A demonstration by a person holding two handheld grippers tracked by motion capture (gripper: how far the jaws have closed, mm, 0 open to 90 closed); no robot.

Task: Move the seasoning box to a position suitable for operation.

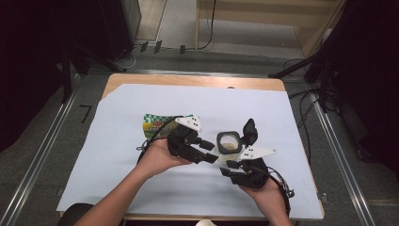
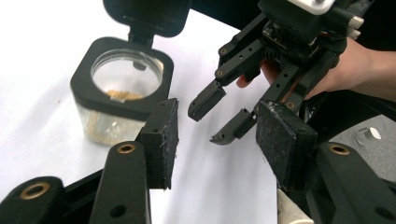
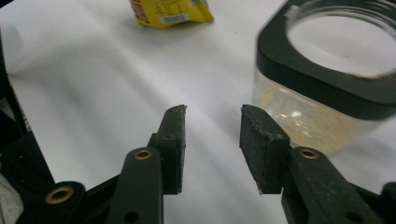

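High view: a person's two forearms are coming in from 6 o'clock over a desk [image 1: 141,80] covered by a pale sheet [image 1: 263,108]. A small clear jar [image 1: 229,141] with a black square collar is standing near the sheet's middle, its hinged lid [image 1: 249,129] tipped open toward 1 o'clock. The left gripper [image 1: 210,151] is lying just beside the jar at its 9 o'clock; the right gripper [image 1: 230,165] is sitting just below it at 6 o'clock. A green and yellow packet [image 1: 155,123] is lying well apart, toward 10 o'clock of the jar.

Left gripper view: the left gripper's fingers [image 2: 161,140] are standing released, with nothing between them. The jar [image 2: 122,93] is sitting at 11 o'clock, a little yellowish content at its bottom, its lid [image 2: 147,14] standing up behind. The right gripper [image 2: 219,116] is reaching in from 1 o'clock, also parted.

Right gripper view: the right gripper's fingers [image 3: 261,144] are spread and empty, hovering over the sheet. The jar [image 3: 327,88] is looming at 2 o'clock, near but apart from the nearer pad. The packet [image 3: 170,11] is lying at 12 o'clock.

Judging from this, the hands are setting up around the open jar. To do it well, one gripper should probably square its pads on two flat sides of the collar and steady it before the other acts, keeping the jar upright so the contents are not spilling.
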